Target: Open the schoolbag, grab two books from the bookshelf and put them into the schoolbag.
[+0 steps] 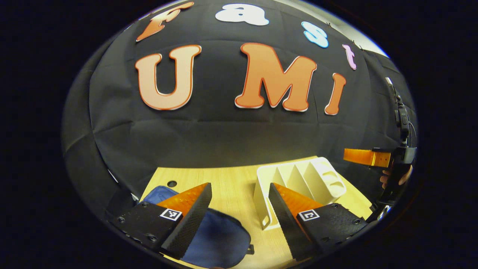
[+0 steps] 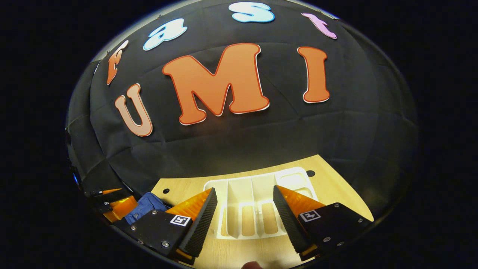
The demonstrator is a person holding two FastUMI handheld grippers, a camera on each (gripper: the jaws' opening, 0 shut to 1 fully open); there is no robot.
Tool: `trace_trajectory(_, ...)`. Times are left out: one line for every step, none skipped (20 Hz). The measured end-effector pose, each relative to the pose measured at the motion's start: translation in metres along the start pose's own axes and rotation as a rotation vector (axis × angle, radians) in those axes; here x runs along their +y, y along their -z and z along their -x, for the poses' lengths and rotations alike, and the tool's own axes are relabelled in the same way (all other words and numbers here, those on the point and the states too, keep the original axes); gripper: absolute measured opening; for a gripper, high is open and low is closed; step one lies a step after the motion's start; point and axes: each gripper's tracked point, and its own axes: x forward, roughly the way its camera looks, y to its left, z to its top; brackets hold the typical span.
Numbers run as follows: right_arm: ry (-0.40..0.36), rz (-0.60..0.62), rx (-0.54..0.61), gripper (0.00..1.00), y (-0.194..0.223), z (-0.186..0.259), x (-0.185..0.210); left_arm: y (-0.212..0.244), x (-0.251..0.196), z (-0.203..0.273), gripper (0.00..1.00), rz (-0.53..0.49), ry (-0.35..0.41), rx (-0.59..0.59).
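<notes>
A white slotted bookshelf (image 1: 298, 181) stands on the wooden table, its compartments holding no books; in the right gripper view the bookshelf (image 2: 254, 203) lies straight ahead between my fingers. The blue schoolbag (image 1: 213, 233) lies flat at the table's near left, under my left gripper (image 1: 239, 220), which is open and holds nothing. A corner of the schoolbag (image 2: 147, 205) peeks out at lower left in the right gripper view. My right gripper (image 2: 244, 215) is open above the table with nothing between its fingers. The right gripper (image 1: 368, 157) and the hand holding it also appear far right in the left gripper view.
The wooden table (image 1: 231, 186) ends close to the black cloth wall behind it. Small round holes mark its far corners (image 2: 310, 173). The left gripper (image 2: 112, 205) shows at the lower left edge of the right gripper view.
</notes>
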Motion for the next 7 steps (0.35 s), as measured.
trace_trajectory(0.007,0.021,-0.031,0.91,-0.005,0.002,-0.004,-0.007,-0.006,0.002,0.97,0.0,-0.01,-0.036)
trace_trajectory(0.014,0.04,-0.061,0.92,-0.01,0.006,-0.006,-0.014,-0.012,0.004,0.97,-0.003,-0.012,-0.065)
trace_trajectory(0.016,0.054,-0.09,0.92,-0.015,0.009,-0.008,-0.023,-0.017,0.008,0.97,-0.005,-0.026,-0.1)
trace_trajectory(0.017,0.062,-0.119,0.92,-0.019,0.012,-0.007,-0.028,-0.019,0.01,0.97,-0.009,-0.036,-0.136)
trace_trajectory(0.015,0.065,-0.146,0.92,-0.025,0.017,-0.006,-0.035,-0.022,0.011,0.97,-0.01,-0.05,-0.165)
trace_trajectory(0.013,0.068,-0.173,0.92,-0.03,0.019,-0.005,-0.038,-0.024,0.012,0.96,-0.008,-0.073,-0.187)
trace_trajectory(0.013,0.07,-0.201,0.92,-0.035,0.023,-0.005,-0.04,-0.024,0.016,0.96,-0.002,-0.098,-0.206)
